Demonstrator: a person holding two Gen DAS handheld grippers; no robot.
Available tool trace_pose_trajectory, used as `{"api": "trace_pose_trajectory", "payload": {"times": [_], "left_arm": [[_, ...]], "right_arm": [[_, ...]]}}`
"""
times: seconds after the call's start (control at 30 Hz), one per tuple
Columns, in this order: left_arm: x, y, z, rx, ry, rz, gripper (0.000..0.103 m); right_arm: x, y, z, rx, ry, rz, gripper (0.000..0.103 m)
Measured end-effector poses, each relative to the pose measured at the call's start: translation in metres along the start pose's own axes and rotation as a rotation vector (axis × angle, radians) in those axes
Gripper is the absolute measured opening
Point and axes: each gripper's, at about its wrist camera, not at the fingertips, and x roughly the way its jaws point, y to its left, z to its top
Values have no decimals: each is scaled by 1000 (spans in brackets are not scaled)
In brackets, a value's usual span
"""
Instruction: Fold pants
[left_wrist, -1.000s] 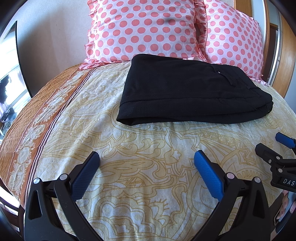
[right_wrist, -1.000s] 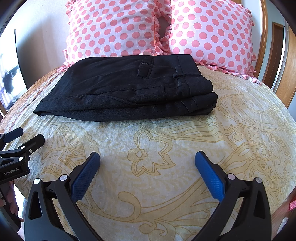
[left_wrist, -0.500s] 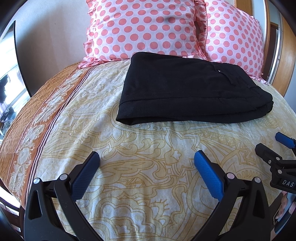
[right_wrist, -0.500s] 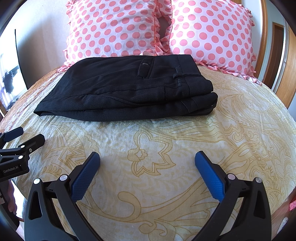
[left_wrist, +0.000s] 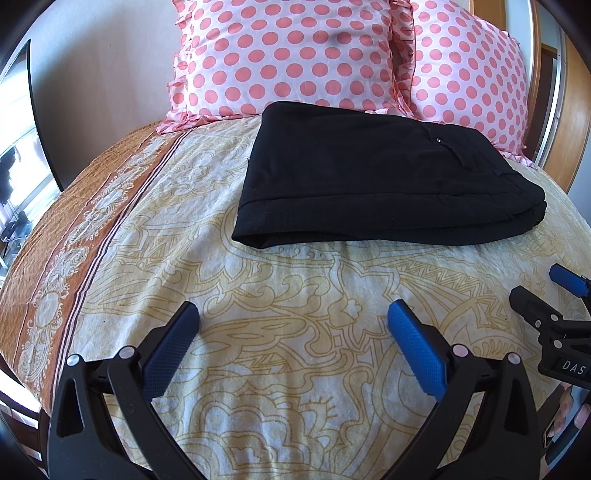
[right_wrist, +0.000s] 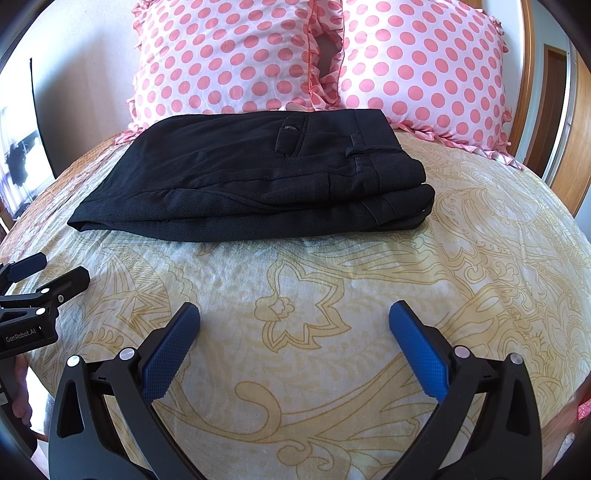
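Note:
Black pants (left_wrist: 376, 177) lie folded in a flat stack on the bed, just in front of the pillows; they also show in the right wrist view (right_wrist: 258, 177), waistband to the right. My left gripper (left_wrist: 293, 314) is open and empty over the bedspread, well short of the pants. My right gripper (right_wrist: 295, 314) is open and empty too, also short of the pants. Each gripper shows at the edge of the other's view: the right gripper (left_wrist: 546, 288) and the left gripper (right_wrist: 51, 269).
Two pink polka-dot pillows (left_wrist: 291, 55) (right_wrist: 417, 62) stand against the wall behind the pants. The yellow patterned bedspread (left_wrist: 295, 280) has an orange border (left_wrist: 74, 229) along the left bed edge. A wooden door frame (right_wrist: 576, 129) is at the right.
The left wrist view has crept slightly towards the pants. The right gripper has barely moved. Both grippers stay open.

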Motion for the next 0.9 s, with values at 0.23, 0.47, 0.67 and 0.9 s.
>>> {"api": "trace_pose_trajectory", "payload": {"times": [0.23,0.47,0.67,0.9], "left_arm": [[0,-1,0,-2,2,1,101],[0,-1,0,0,3,0,101],[0,-1,-1,5,-5,-1,101],[-2,0,-4,10,-13,-5,101]], "right_arm": [[0,0,0,0,0,0,102],[0,0,0,0,0,-1,102],[0,0,0,1,-1,-1,102],[0,0,-1,1,-1,-1,102]]}}
